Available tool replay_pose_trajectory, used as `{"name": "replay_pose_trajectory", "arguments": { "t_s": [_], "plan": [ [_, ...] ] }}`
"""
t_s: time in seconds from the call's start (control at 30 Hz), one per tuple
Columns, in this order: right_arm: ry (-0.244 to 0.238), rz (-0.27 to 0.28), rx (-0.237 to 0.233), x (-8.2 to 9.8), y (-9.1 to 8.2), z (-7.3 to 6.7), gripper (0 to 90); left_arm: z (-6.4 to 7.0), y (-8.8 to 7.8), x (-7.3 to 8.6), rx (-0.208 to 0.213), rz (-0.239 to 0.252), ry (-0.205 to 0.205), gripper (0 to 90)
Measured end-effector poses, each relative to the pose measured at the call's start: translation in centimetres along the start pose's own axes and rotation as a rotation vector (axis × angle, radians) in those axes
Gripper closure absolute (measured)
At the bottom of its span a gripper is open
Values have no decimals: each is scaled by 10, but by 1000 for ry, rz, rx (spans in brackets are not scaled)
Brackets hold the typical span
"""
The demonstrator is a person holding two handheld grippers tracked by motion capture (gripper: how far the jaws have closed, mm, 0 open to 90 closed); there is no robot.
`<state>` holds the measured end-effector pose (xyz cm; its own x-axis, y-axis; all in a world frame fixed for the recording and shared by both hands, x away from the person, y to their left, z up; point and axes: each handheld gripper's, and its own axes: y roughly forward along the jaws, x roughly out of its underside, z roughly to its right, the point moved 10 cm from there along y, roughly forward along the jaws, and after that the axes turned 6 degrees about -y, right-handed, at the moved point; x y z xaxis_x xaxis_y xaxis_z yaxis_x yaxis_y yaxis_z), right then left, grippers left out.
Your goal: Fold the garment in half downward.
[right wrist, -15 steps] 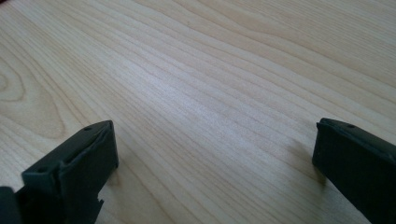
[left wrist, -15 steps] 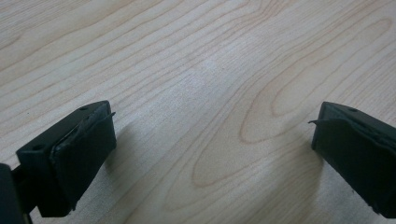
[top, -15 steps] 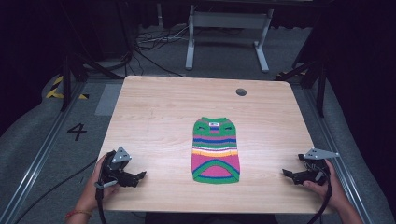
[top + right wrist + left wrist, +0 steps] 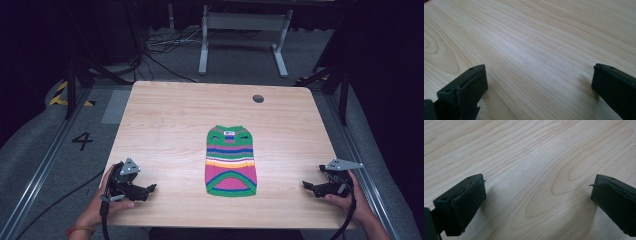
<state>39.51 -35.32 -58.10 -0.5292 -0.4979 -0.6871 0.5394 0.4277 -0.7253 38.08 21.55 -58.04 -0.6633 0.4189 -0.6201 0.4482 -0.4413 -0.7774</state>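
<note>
2 grippers [image 4: 150, 189] [image 4: 306, 185] flanking sweater [image 4: 230, 161]

Light wood-grain table [image 4: 165, 125] with rounded corners sits mid-frame in the high view, and there's a small round dark grommet hole [image 4: 258, 98] toward its upper right. A striped knit sweater [image 4: 230, 161] in green, pink, blue and orange lies flat just right of center, neck pointing to the far edge, well apart from every edge

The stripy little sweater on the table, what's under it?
The stripy sweater lies flat on the wooden table, so bare tabletop shows all around it. Whatever lies beneath the cloth itself is covered and cannot be seen.
</note>
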Motion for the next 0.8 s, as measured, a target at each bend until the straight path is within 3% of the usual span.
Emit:
{"name": "replay_pose_trajectory", "arguments": {
  "t_s": [0.13, 0.2, 0.23, 0.3, 0.33, 0.37, 0.4, 0.43, 0.5, 0.53, 0.8],
  "plan": [
    [-13, -2, -12, -1, 1, 0, 9, 0, 0, -2, 22, -45, 33, 4],
    [-29, -6, -24, -3, 1, -1, 56, -2, 2, -4, 20, -55, 32, 7],
    [-36, -5, -27, -5, 1, -1, 104, -3, 2, -7, 14, -56, 23, 32],
    [-57, -4, -41, -10, 1, -2, 203, -4, 2, -14, 15, -47, 45, 163],
    [-70, -6, -37, -11, 1, -2, 210, -1, 4, -18, 19, -56, 48, 223],
    [-81, -15, -27, -14, 2, -1, 205, 0, 6, -22, 16, -61, 55, 208],
    [-83, -23, -24, -16, 3, -1, 216, 2, 7, -26, 14, -60, 70, 157],
    [-89, -31, -10, -19, 4, 0, 241, 4, 8, -31, 6, -49, 92, 174],
    [-86, -20, -12, -29, 4, -1, 287, 12, 9, -41, 36, -23, 116, 258],
    [-86, -12, -18, -33, 4, -2, 293, 17, 11, -50, 47, -9, 126, 241],
    [-128, 11, -14, -83, 18, -1, 366, 27, 32, -92, 72, 21, 139, 265]
  ]
}}
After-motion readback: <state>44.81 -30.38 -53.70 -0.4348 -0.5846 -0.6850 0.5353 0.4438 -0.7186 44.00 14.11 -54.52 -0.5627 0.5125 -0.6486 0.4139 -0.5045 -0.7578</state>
